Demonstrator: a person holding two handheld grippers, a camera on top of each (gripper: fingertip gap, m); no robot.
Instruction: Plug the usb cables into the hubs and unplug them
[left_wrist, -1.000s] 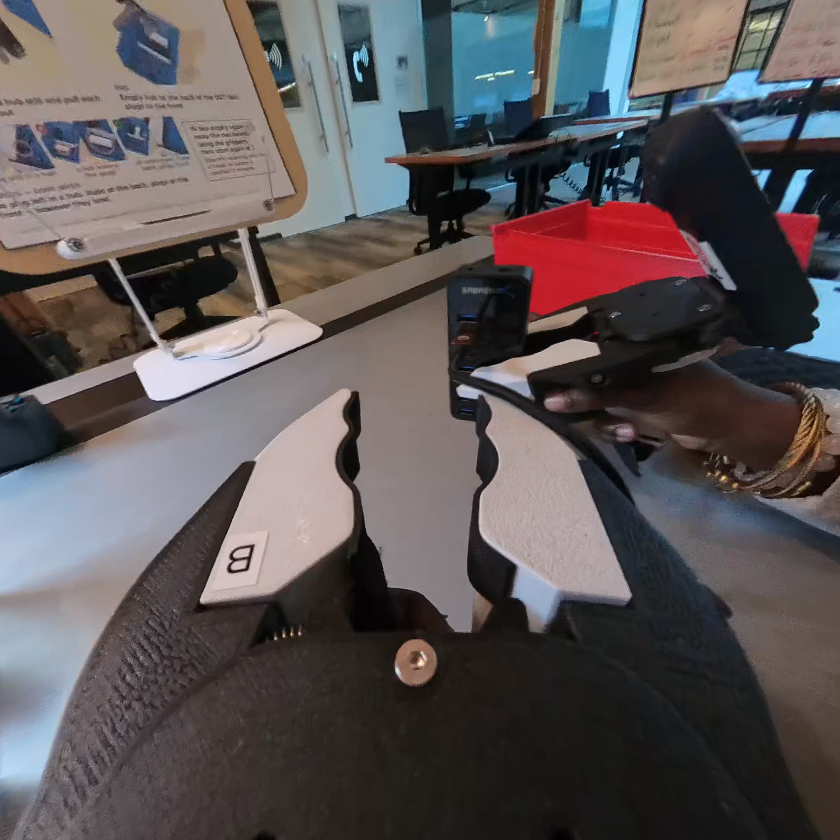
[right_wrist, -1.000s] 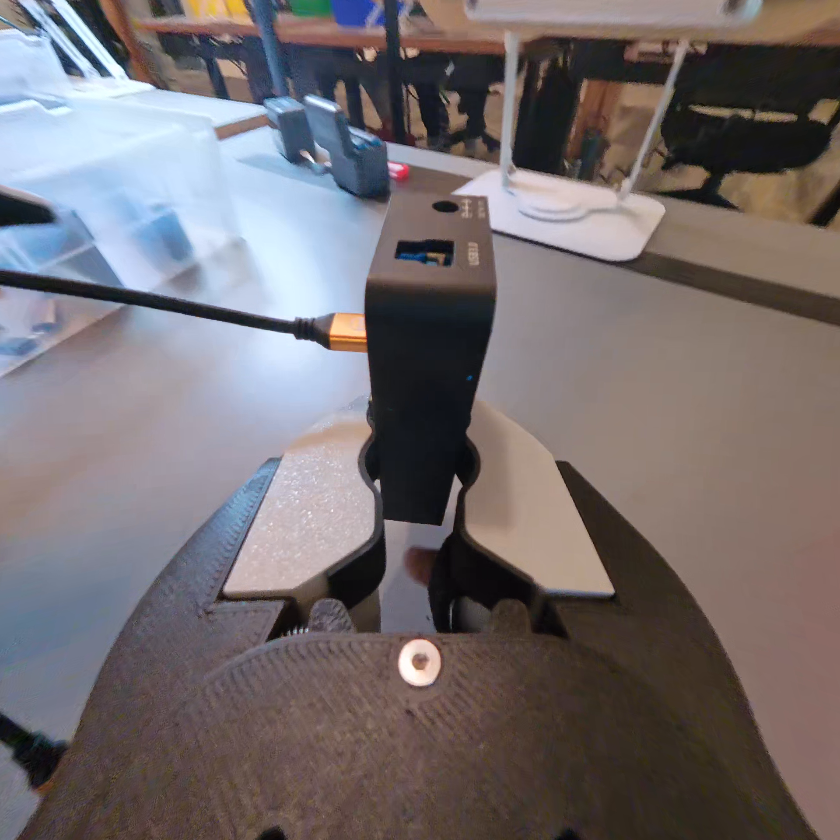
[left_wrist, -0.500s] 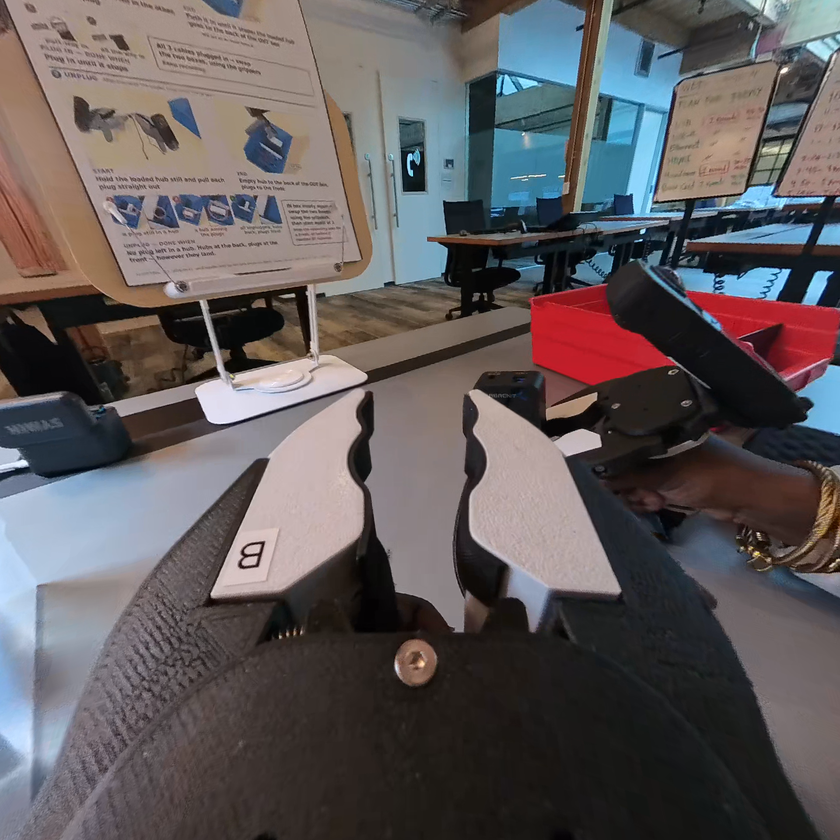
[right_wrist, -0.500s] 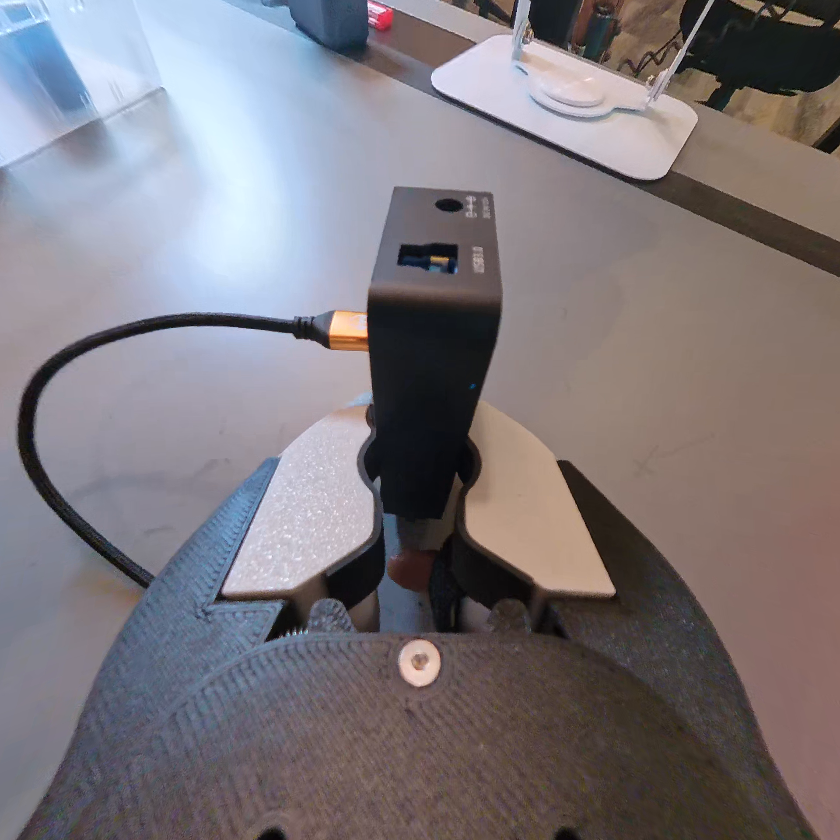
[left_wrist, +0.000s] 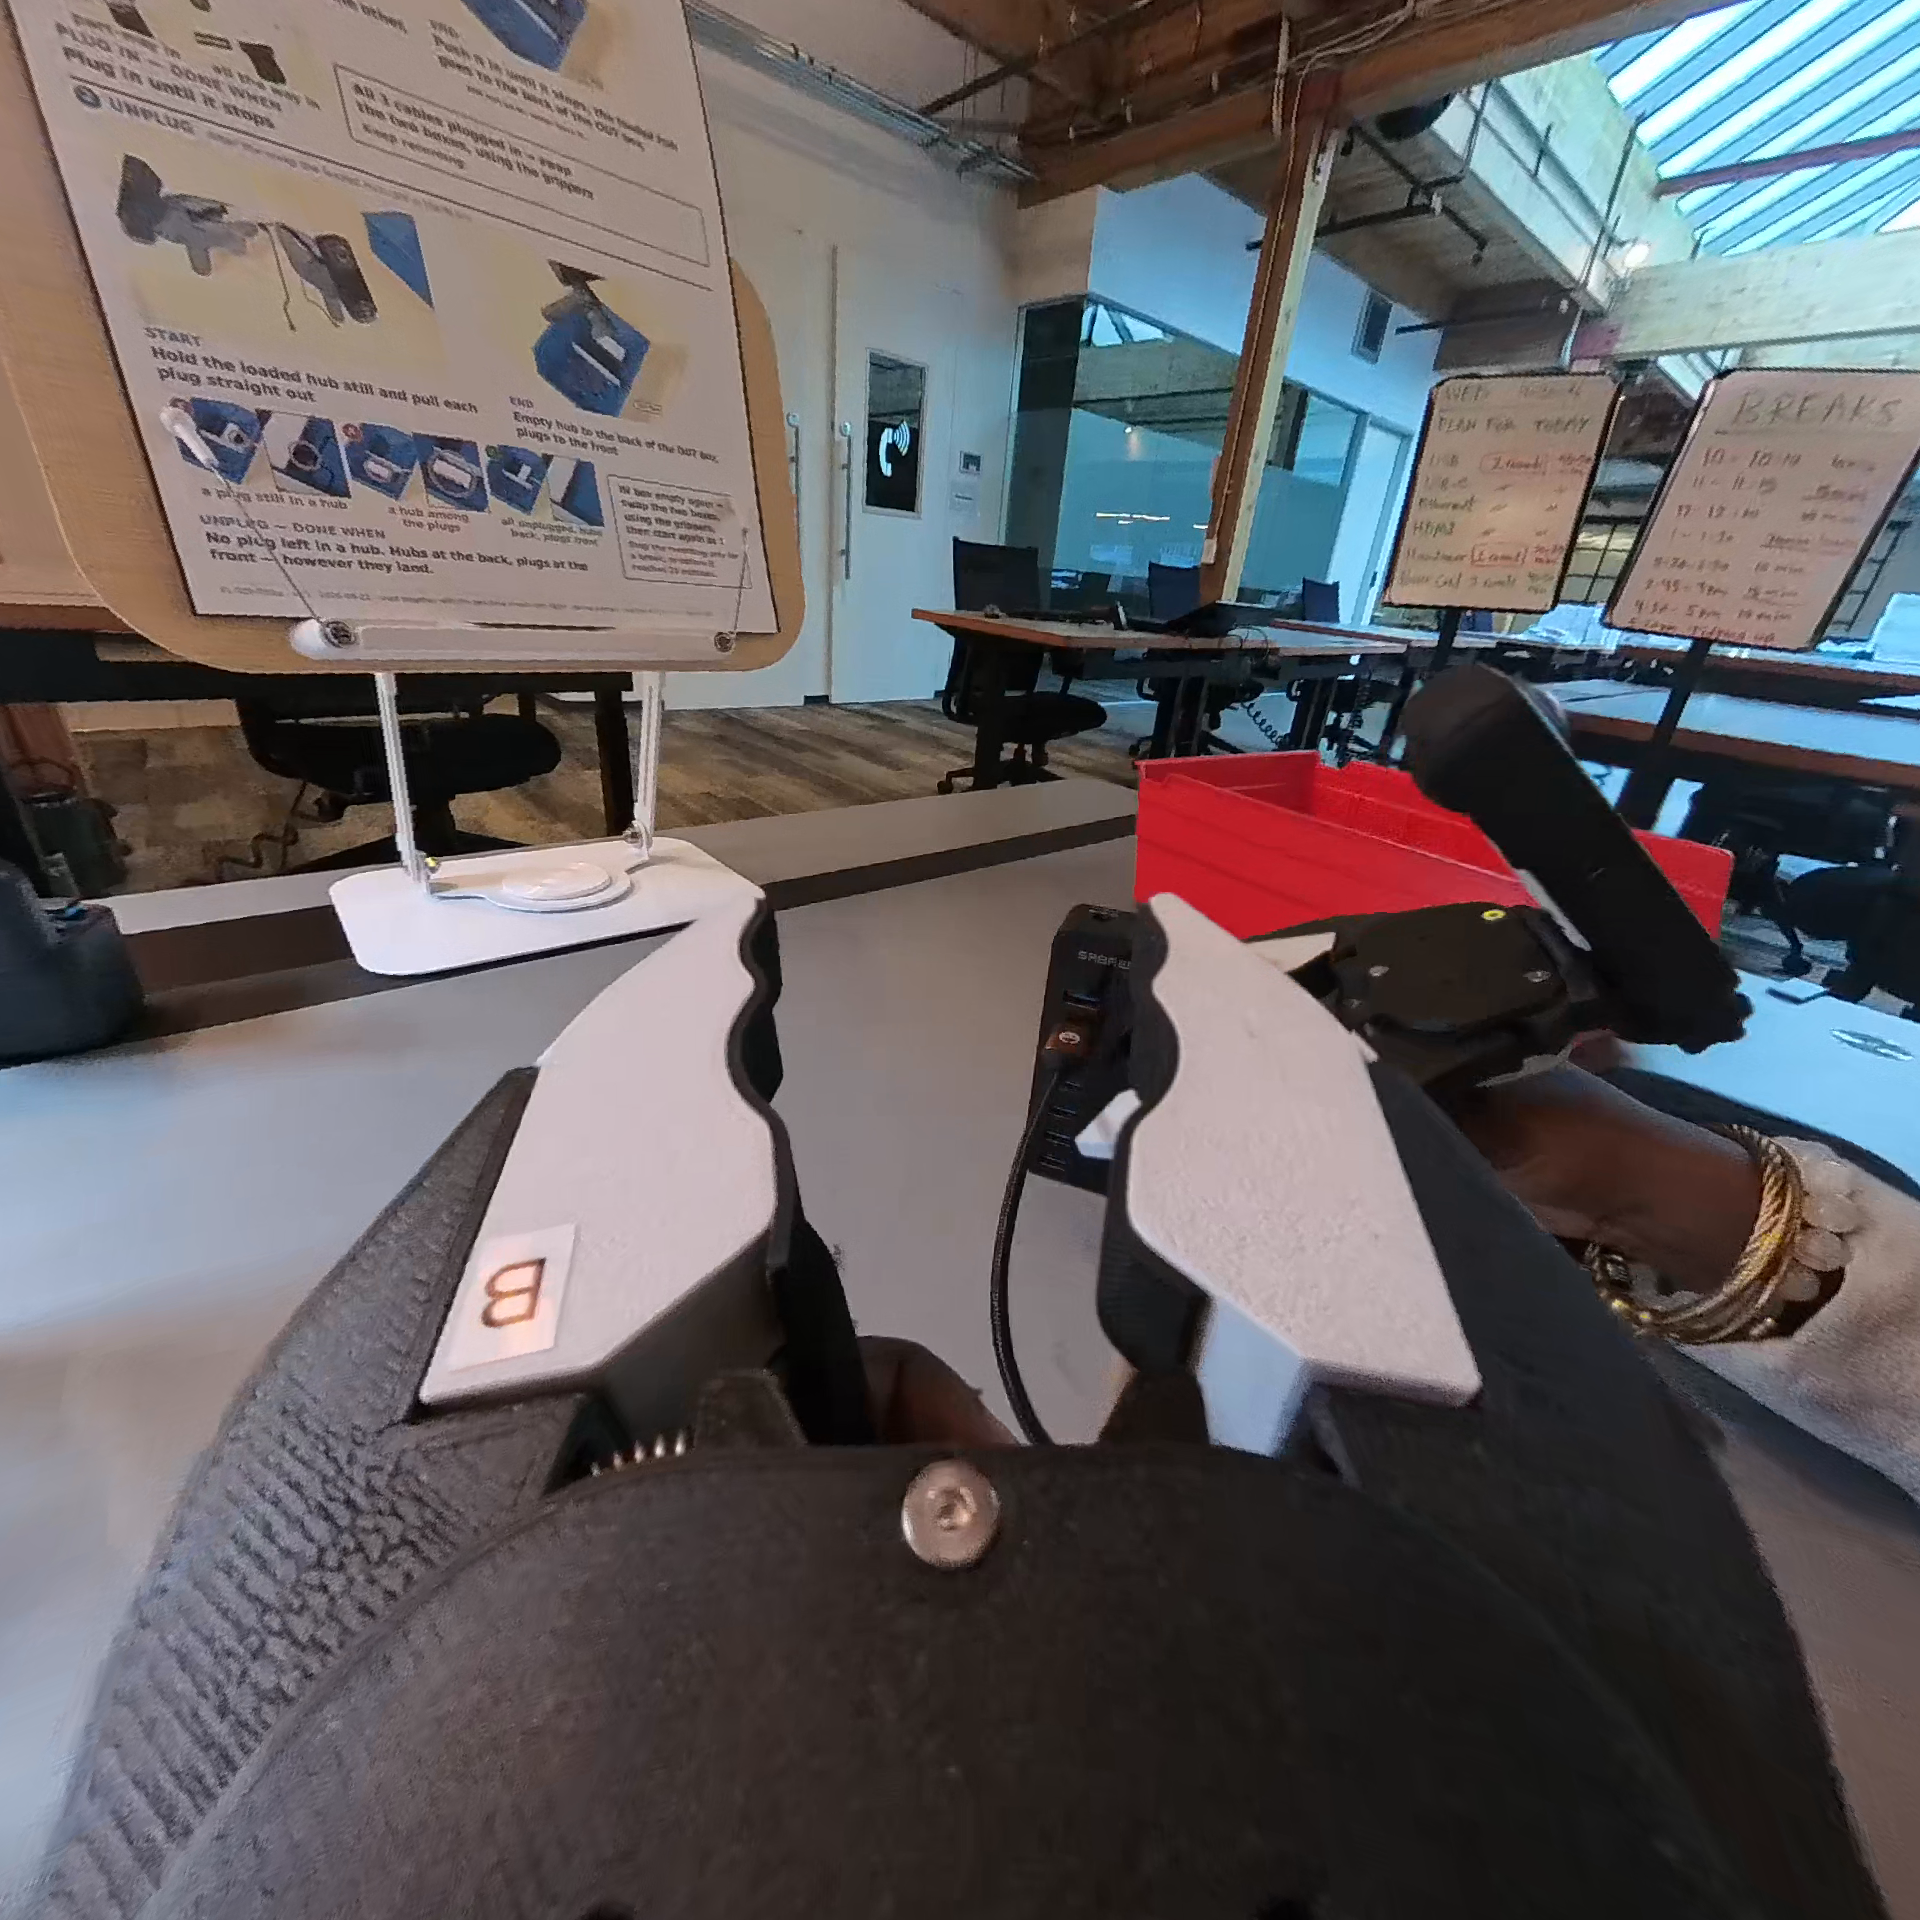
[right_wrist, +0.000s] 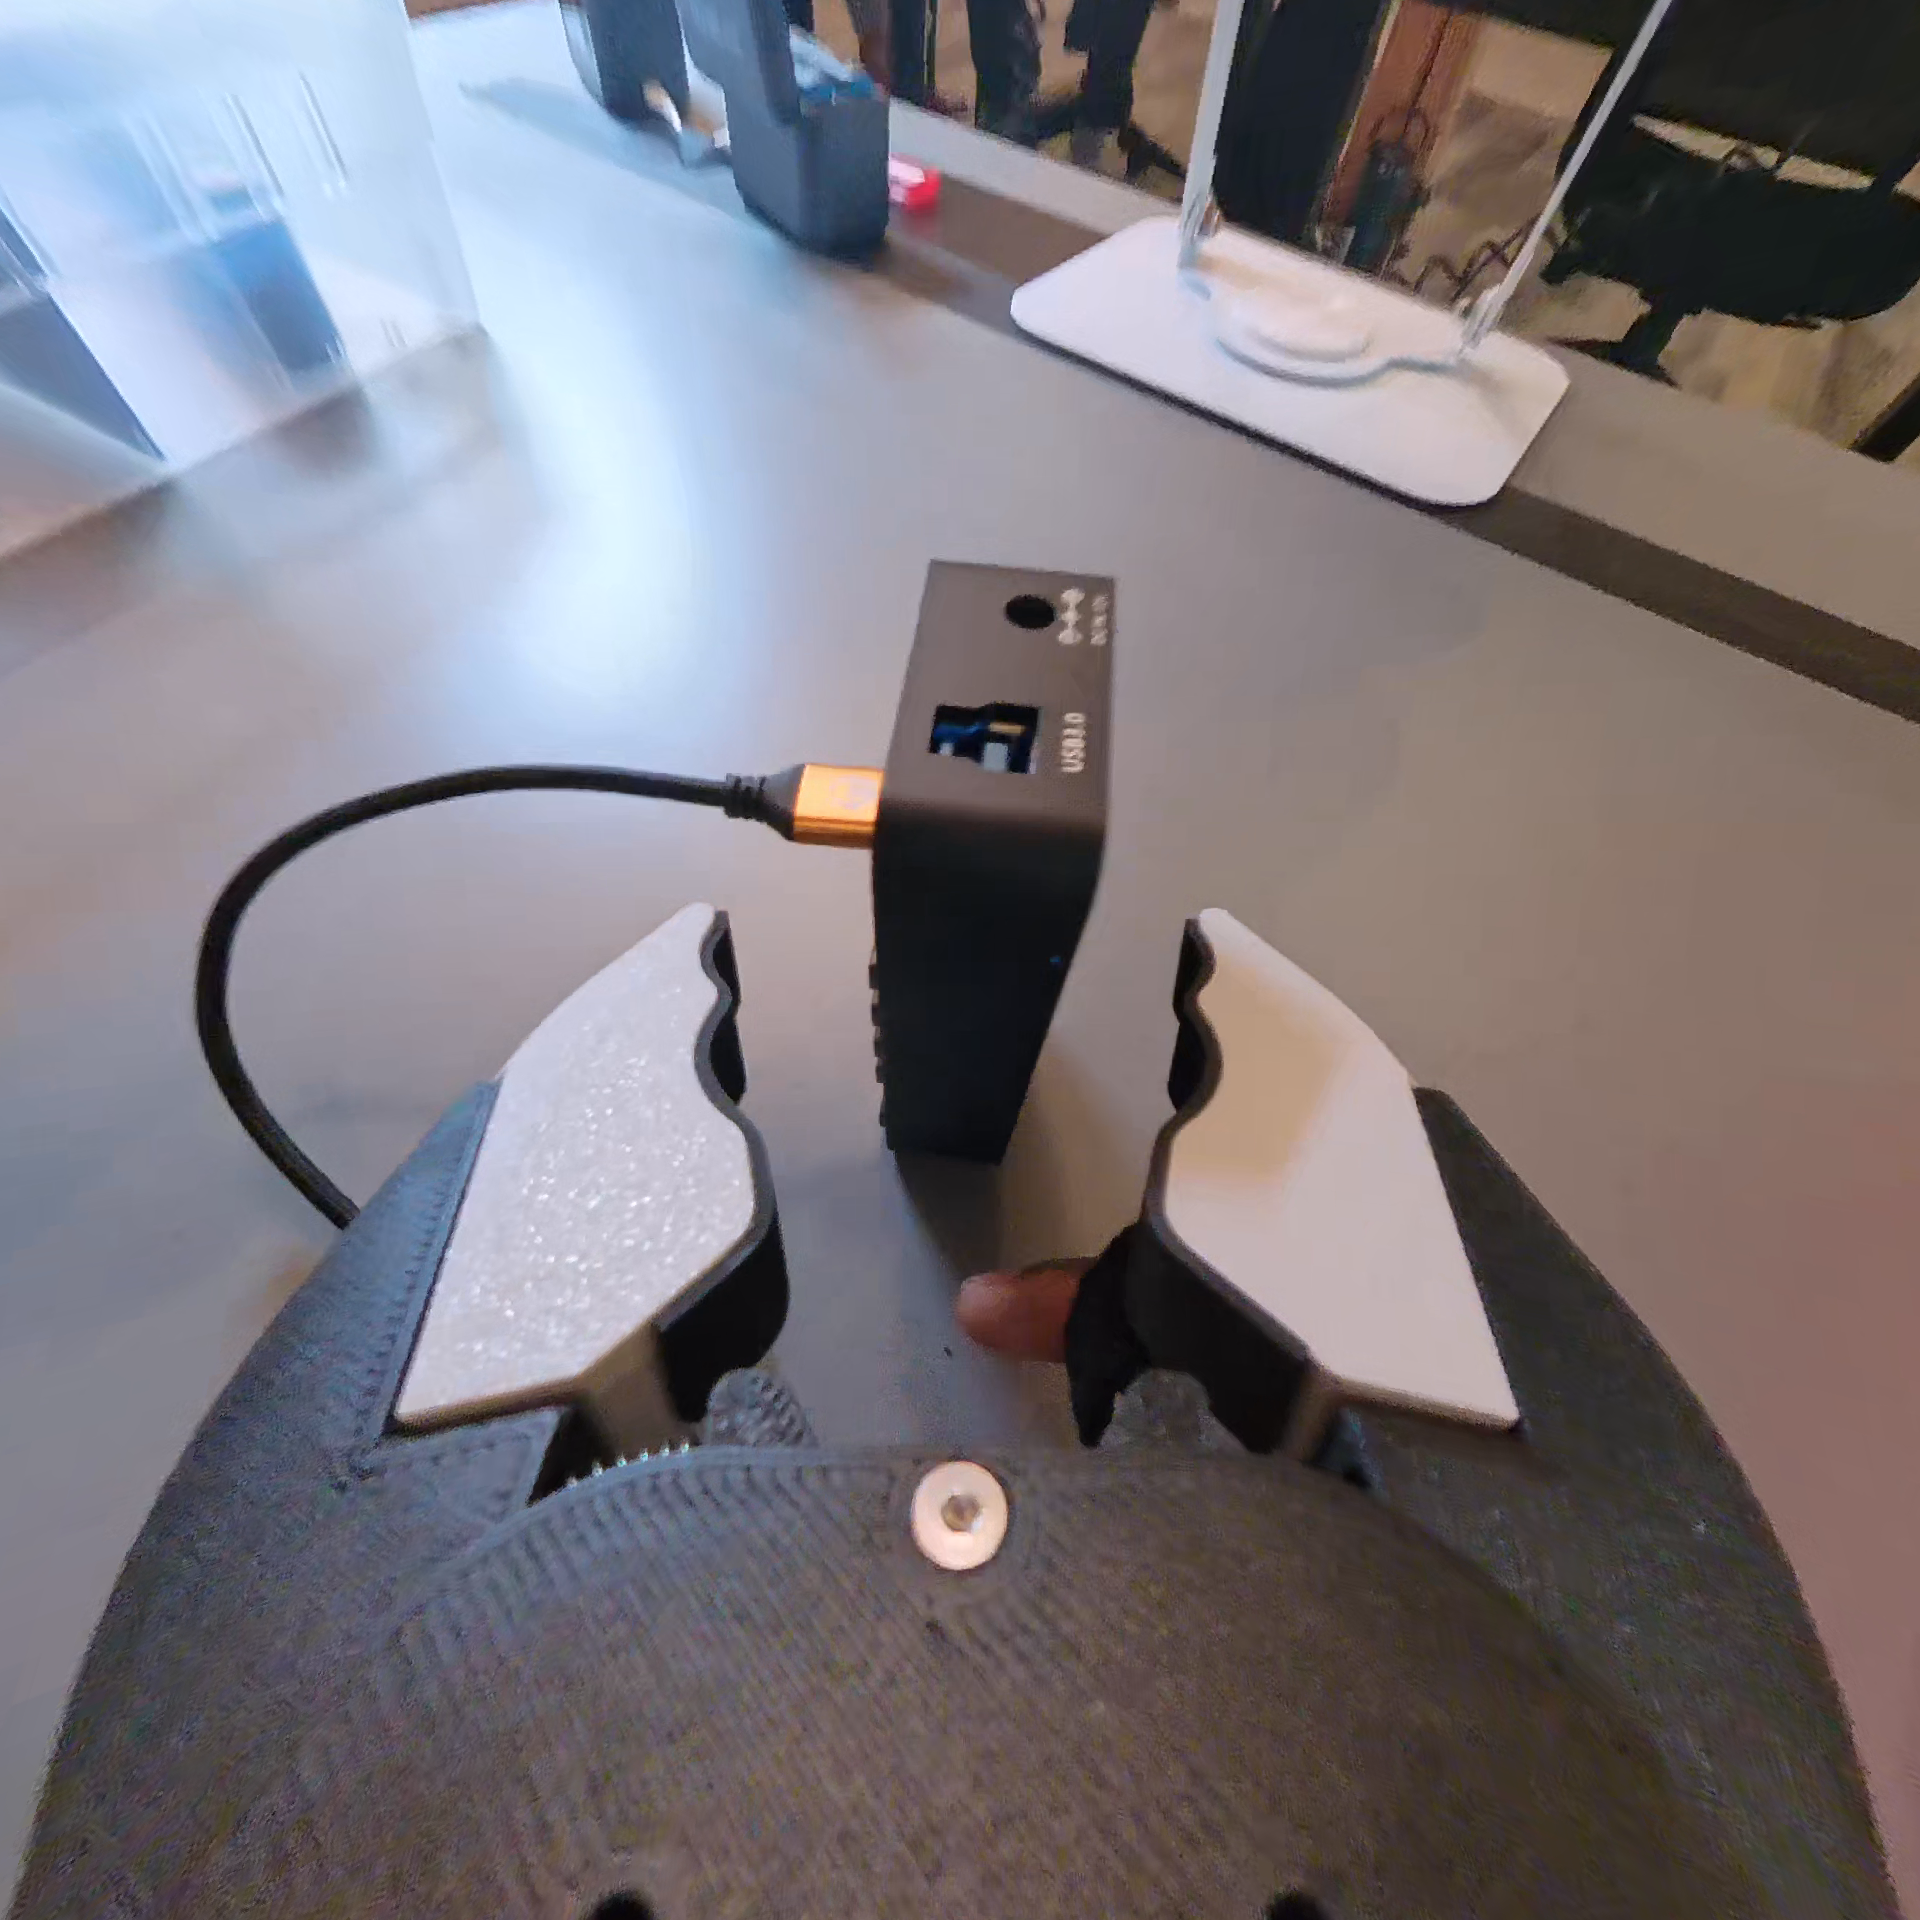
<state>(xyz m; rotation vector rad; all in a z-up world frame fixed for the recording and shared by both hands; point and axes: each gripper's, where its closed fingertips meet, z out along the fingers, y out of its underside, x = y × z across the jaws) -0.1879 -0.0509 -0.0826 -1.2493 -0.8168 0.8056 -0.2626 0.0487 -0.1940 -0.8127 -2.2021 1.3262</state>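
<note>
A black USB hub (right_wrist: 987, 883) stands on end on the grey table (right_wrist: 1455, 935), between the spread fingers of my right gripper (right_wrist: 956, 923), which is open and does not touch it. A black cable (right_wrist: 488, 776) with an orange plug (right_wrist: 836, 800) is plugged into the hub's left side and loops down to the left. My left gripper (left_wrist: 956, 914) is open and empty. In the left wrist view the hub (left_wrist: 1086, 997) shows just behind my right finger, and the cable (left_wrist: 1003, 1247) hangs from it.
A red bin (left_wrist: 1299, 862) stands behind the hub. A white stand base (right_wrist: 1299, 353) holding an instruction board sits at the table's far edge. A clear plastic box (right_wrist: 208, 260) is at the far left, with dark devices (right_wrist: 810, 156) beside it.
My right gripper has opened and let go of the hub, which now stands on the table. My left gripper has opened wider. The cable has gone slack.
</note>
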